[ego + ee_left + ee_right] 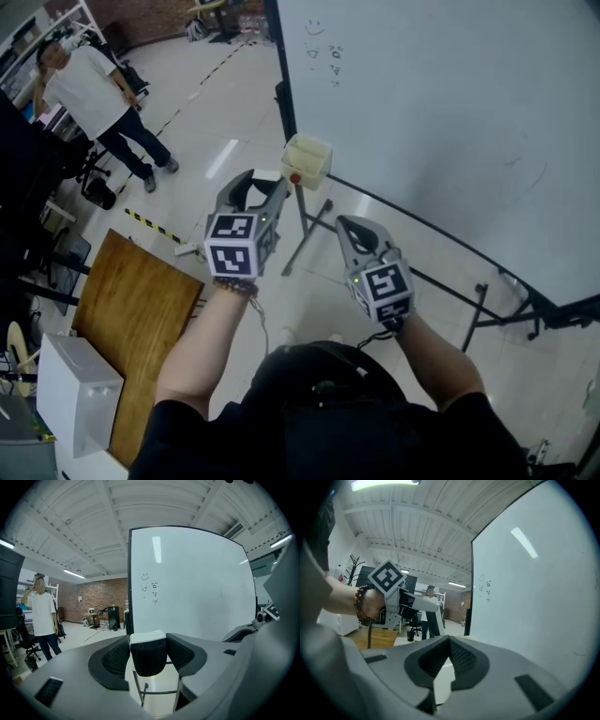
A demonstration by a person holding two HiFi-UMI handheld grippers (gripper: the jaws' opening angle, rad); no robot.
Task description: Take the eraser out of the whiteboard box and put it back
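Observation:
My left gripper (258,183) (148,644) is shut on the eraser (148,660), a dark felt block with a white back, and both pads press its sides. In the head view only a white edge of the eraser (268,175) shows between the jaws. Just beyond it, the cream whiteboard box (307,161) hangs at the lower left corner of the whiteboard (450,122), with something red at its front. To the right and nearer me, my right gripper (349,225) (449,644) is shut with nothing in it, pointing along the board.
The whiteboard's stand legs (309,230) reach across the floor under the box. A wooden table (131,319) with a white box (80,394) lies at the lower left. A person (94,94) stands at the far left, near black-and-yellow floor tape (155,225).

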